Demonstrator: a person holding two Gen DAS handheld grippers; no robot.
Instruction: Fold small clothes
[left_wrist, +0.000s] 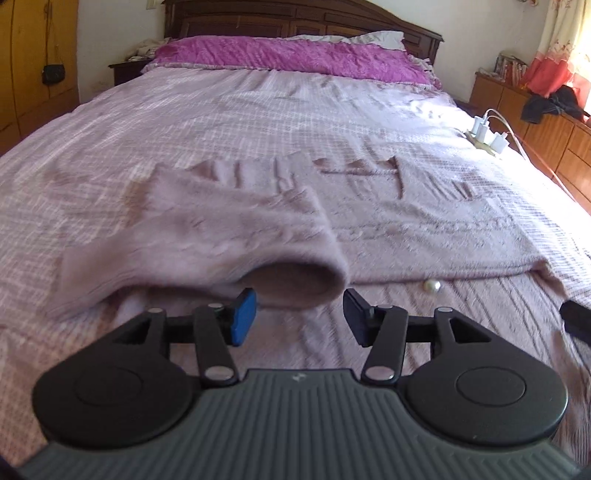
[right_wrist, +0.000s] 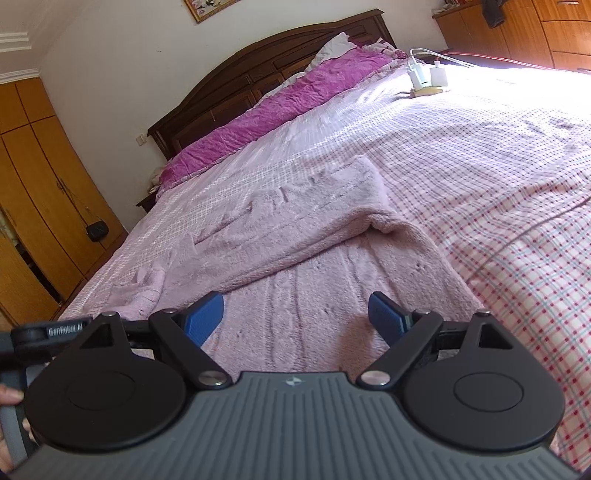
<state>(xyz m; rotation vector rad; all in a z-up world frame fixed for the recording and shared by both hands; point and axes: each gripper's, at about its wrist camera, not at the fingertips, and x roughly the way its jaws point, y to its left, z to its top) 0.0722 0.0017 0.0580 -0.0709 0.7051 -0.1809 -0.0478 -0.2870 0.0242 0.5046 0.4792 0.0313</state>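
A pale pink fuzzy sweater (left_wrist: 388, 229) lies spread on the bed (left_wrist: 258, 110), its long axis running across the bed, with one sleeve (left_wrist: 229, 236) folded over the body and its cuff opening facing the left claw (left_wrist: 299, 314). Both claws hover low over it, jaws apart and empty, the right claw (right_wrist: 295, 317) above the knit.

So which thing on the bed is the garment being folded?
Start at the bed with the magenta pillow. On the near half lies a fuzzy pale pink sweater, one sleeve folded across. Its plush knit differs from the checked sheet.
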